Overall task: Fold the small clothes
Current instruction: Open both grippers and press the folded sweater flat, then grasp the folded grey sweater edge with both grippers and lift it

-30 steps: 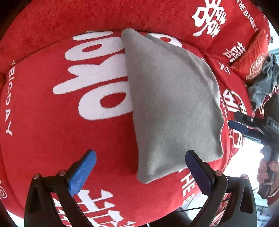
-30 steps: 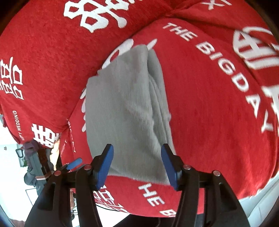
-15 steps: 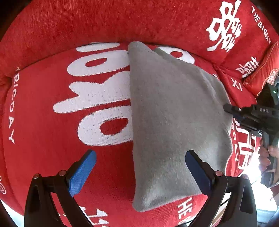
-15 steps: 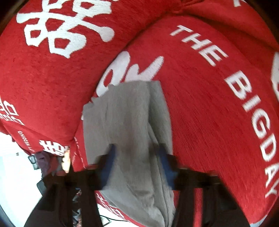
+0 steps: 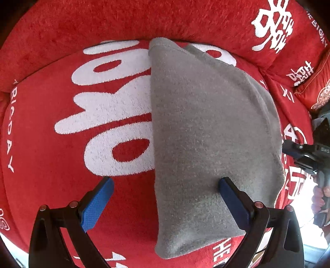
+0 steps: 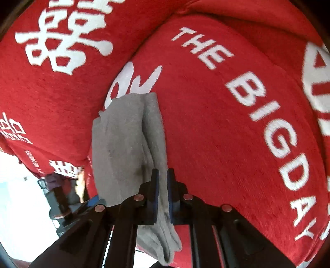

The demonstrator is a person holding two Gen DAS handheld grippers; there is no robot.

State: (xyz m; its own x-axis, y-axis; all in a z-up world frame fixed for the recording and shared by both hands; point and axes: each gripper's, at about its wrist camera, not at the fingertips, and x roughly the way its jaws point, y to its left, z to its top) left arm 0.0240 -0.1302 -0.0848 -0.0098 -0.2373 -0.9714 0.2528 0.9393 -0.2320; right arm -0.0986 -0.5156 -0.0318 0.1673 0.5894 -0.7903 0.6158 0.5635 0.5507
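A folded grey cloth (image 5: 206, 134) lies on a red sofa cushion (image 5: 51, 144) with white lettering. My left gripper (image 5: 165, 198) is open, its blue pads straddling the cloth's near left edge just above it. The cloth also shows in the right wrist view (image 6: 123, 140). My right gripper (image 6: 162, 183) is shut on the cloth's layered edge, the grey fabric pinched between its pads and hanging below them. The right gripper shows at the right edge of the left wrist view (image 5: 297, 152).
The red sofa back (image 5: 123, 18) rises behind the cushion. A small red pillow (image 5: 315, 90) lies at the far right. The cushion's front edge (image 5: 226, 253) drops off near my left gripper. The left gripper also shows at the lower left of the right wrist view (image 6: 92, 203).
My right gripper moved onto the cloth's edge and shut on it. My left gripper moved closer over the cloth and stayed open.
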